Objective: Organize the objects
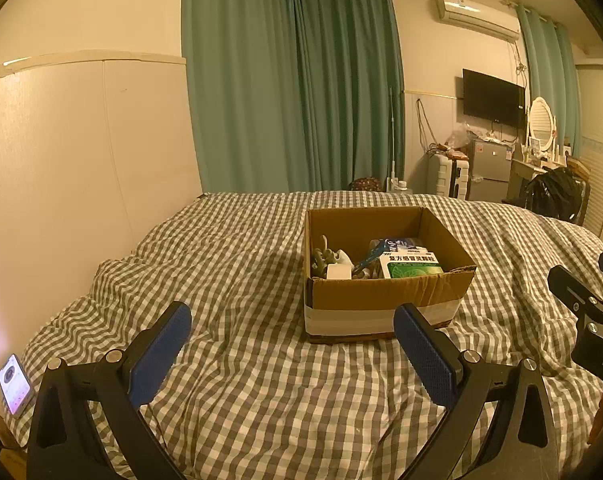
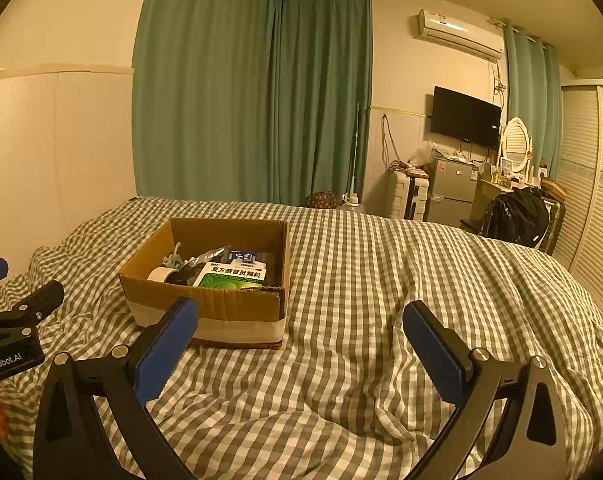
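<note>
Left gripper (image 1: 292, 326) and right gripper (image 2: 300, 322) hovered over the checked bedspread (image 1: 241, 380), jaws spread wide and empty; the cardboard box (image 1: 381, 300) (holding a green medicine carton (image 1: 413, 266)) sat just ahead.

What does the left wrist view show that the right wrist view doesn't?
Only the left wrist view shows the lit phone at the bed's left edge, and the right gripper's black frame at its right border. Only the right wrist view shows the left gripper's frame, labelled GenRobot.AI, at its left border, plus more of the louvred wardrobe. Both show the open cardboard box on the checked bedspread, the green-and-white medicine box inside it, the green curtains, TV and air conditioner. The left gripper and right gripper both stand open and empty.
</note>
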Tool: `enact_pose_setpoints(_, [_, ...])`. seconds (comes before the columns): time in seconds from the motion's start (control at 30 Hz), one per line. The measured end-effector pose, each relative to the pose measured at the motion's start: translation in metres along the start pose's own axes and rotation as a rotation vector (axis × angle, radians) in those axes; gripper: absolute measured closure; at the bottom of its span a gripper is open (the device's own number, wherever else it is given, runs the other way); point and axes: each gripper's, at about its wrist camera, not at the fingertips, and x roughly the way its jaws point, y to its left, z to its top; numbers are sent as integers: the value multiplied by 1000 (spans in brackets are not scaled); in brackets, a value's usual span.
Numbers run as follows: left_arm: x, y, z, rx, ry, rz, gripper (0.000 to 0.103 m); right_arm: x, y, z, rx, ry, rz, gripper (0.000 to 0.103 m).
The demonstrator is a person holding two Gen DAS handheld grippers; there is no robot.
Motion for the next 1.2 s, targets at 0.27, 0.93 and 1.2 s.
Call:
enact_pose_setpoints(0.27, [-1, -1, -1, 5, 1, -4, 0, -1, -1, 0, 0, 2, 0, 0])
enact_pose_setpoints(0.93, [-1, -7, -1, 13, 7, -8, 0, 4, 2, -3, -2, 14, 0, 0])
enact_pose_setpoints(1.2, [-1, -10, -1, 19, 9, -12, 0, 6, 2, -2, -5, 21, -2, 0])
